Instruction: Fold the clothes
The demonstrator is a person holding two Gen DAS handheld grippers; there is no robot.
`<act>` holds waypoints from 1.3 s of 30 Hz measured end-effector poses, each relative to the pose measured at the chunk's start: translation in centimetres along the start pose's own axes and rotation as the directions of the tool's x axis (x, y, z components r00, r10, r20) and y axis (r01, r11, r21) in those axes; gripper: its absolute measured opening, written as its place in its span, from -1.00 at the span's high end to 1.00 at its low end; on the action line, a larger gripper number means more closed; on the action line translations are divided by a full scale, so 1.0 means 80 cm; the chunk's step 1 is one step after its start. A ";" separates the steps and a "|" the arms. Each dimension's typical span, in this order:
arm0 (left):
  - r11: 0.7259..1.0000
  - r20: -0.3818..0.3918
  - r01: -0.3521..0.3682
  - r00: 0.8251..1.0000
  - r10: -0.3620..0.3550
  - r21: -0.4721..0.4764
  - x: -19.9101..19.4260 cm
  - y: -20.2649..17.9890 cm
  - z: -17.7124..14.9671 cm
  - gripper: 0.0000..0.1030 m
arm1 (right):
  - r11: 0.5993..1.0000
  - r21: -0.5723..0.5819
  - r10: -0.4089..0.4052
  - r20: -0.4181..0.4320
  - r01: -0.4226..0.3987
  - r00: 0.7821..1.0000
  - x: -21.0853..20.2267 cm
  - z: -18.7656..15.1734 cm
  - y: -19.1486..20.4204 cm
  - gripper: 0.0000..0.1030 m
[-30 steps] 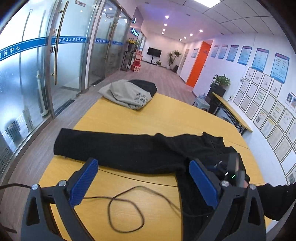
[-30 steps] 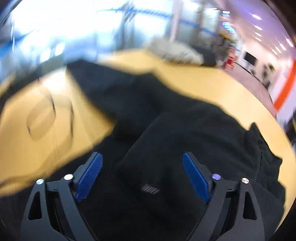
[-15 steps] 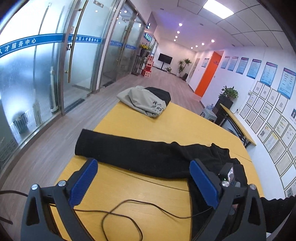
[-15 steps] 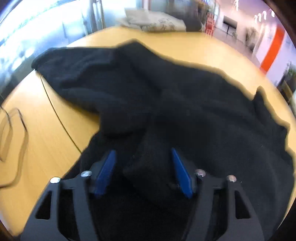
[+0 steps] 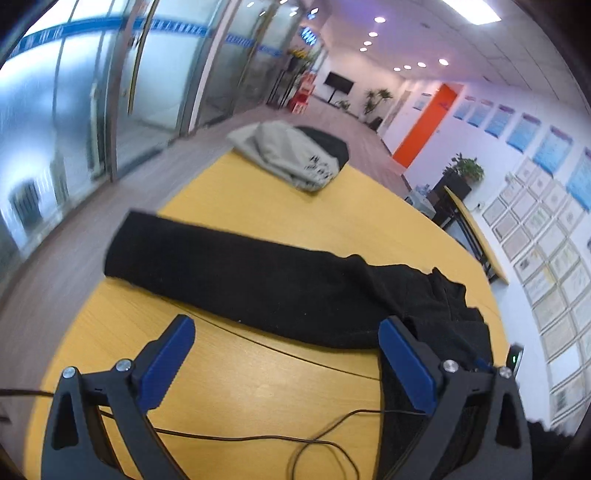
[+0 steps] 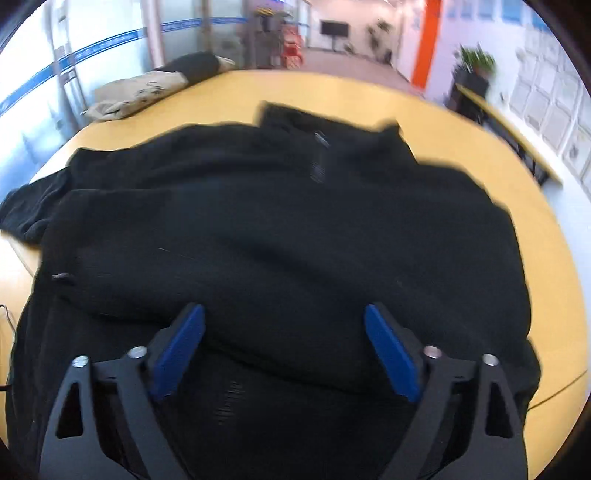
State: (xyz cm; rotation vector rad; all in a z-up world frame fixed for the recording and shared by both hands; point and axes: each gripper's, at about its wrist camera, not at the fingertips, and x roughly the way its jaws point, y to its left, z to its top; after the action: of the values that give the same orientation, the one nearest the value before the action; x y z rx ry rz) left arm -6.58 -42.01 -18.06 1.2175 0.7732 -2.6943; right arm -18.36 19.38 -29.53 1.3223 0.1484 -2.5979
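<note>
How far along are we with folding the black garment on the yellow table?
Early. Done: one black sleeve already lies folded across the black knit garment. In hand: nothing; the left gripper and right gripper both hover open. Left: the other long sleeve is stretched out over the yellow table, and the grey and black clothes pile is untouched.

Both views bright, lit by recessed ceiling lights [image 5: 373, 34] and daylight through the glass wall [image 5: 74, 122] on the left. Strong fisheye bending with dark vignette at the corners. Motion blur smears the glass and the black garment [image 6: 280, 236], whose folds lose detail in shadow.
</note>
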 end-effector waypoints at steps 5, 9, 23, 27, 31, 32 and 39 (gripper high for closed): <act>0.957 -0.041 -0.014 0.999 0.002 -0.289 0.081 0.086 0.009 -0.98 | 0.997 -0.028 0.069 0.079 -0.067 0.994 -0.021 -0.019 0.019 -0.86; 0.888 -0.032 -0.065 0.998 0.056 -0.455 0.116 0.147 0.018 -0.97 | 0.994 -0.016 0.113 0.039 -0.112 0.993 -0.021 -0.037 0.034 -0.86; 0.828 0.003 -0.165 0.980 0.197 -0.535 0.152 0.203 0.052 -0.87 | 0.985 0.028 0.168 0.017 -0.169 0.986 -0.102 -0.067 0.075 -0.86; 0.801 0.037 -0.043 0.996 0.081 -0.598 0.153 0.227 0.047 0.81 | 0.984 0.021 0.179 0.021 -0.179 0.984 -0.107 -0.066 0.081 -0.85; 0.833 0.137 0.043 0.990 0.039 -0.551 0.121 0.205 0.052 0.82 | 0.981 0.025 0.189 0.040 -0.190 0.981 -0.122 -0.068 0.077 -0.85; 0.838 0.162 0.061 0.986 0.033 -0.543 0.107 0.193 0.054 0.82 | 0.980 0.030 0.193 0.045 -0.194 0.980 -0.126 -0.069 0.074 -0.85; 0.922 0.361 0.203 0.930 -0.075 -0.329 -0.021 0.004 0.078 0.83 | 0.964 0.085 0.242 0.129 -0.254 0.962 -0.178 -0.066 0.030 -0.85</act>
State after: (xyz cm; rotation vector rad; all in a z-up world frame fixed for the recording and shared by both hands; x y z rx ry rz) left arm -9.57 -45.49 -13.53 0.6094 1.2659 -2.5961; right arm -5.49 20.17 -21.12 1.1322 -0.1602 -2.4865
